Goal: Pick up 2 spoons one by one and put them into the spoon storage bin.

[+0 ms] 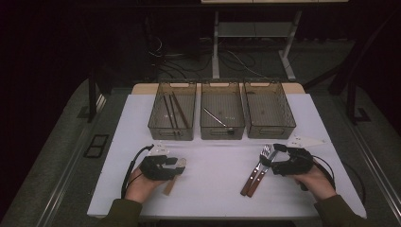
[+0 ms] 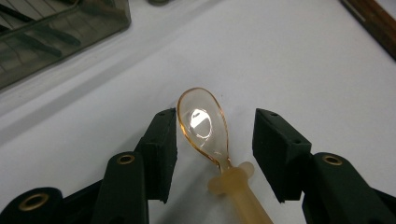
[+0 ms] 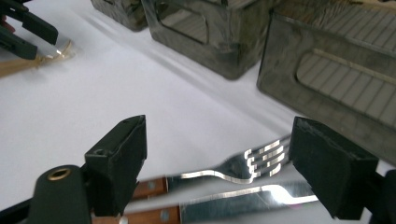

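Lower left: 1 spoon point(image 2: 203, 125) betw. part-closed left gripper point(image 2: 215, 135) jaws, ungripped; lower right: 1 fork point(image 3: 243, 165), 1 knife point(image 3: 243, 196) betw. wide-open right gripper point(image 3: 217, 163); top: 3 bins point(image 1: 222, 130).

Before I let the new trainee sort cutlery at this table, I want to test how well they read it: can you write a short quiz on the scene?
1. True or false: the jaws of the left gripper already press on the clear spoon.
2. Which of the three bins holds a single metal utensil: A the left bin, B the middle bin, C the right bin?
3. Which two wooden-handled pieces lie between the jaws of the right gripper?

Key
1. False: both pads stand apart from it, one on each side.
2. B.
3. The fork and the knife, side by side on the table.
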Action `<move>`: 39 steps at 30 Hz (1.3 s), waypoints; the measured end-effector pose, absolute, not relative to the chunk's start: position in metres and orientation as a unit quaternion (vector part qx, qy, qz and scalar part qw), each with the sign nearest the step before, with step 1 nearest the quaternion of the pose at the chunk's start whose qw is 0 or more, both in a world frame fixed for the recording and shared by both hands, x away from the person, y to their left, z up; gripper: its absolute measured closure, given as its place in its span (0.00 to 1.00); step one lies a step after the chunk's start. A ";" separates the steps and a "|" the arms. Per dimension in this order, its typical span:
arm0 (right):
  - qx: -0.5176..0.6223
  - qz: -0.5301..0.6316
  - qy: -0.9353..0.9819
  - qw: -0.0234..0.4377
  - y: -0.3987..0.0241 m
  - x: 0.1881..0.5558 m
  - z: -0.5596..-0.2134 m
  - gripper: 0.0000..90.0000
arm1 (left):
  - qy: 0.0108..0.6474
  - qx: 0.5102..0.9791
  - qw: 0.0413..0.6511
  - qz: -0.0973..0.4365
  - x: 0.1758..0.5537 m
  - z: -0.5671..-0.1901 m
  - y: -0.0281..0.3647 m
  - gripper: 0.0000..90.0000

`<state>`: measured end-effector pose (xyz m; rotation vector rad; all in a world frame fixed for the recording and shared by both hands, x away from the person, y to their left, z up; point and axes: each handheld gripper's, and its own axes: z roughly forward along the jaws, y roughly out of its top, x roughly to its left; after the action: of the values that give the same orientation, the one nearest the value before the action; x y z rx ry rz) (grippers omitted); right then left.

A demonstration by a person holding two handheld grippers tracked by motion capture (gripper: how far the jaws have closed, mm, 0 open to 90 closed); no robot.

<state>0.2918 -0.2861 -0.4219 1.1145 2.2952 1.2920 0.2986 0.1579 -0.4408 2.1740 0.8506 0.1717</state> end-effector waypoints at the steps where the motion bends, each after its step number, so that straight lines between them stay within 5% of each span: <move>1: 0.388 0.447 0.793 0.142 -0.288 0.289 -0.424 0.21 | 0.334 0.857 0.386 0.069 0.298 -0.441 0.157 0.56; 20: 0.372 0.433 0.807 0.151 -0.288 0.263 -0.440 0.18 | 0.334 0.878 0.329 0.092 0.294 -0.440 0.141 0.65; 31: 0.362 0.429 0.812 0.157 -0.286 0.262 -0.440 0.18 | 0.332 0.873 0.351 0.069 0.298 -0.439 0.144 0.77; 36: 0.361 0.429 0.813 0.158 -0.286 0.262 -0.440 0.18 | 0.327 0.875 0.351 0.072 0.297 -0.439 0.143 0.77; 39: 0.361 0.429 0.813 0.159 -0.286 0.262 -0.439 0.18 | 0.322 0.874 0.354 0.080 0.295 -0.438 0.144 0.67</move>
<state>0.2615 -0.2859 -0.4394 1.0308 2.3237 1.2279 0.2952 0.1437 -0.4384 2.2595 0.8332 0.2068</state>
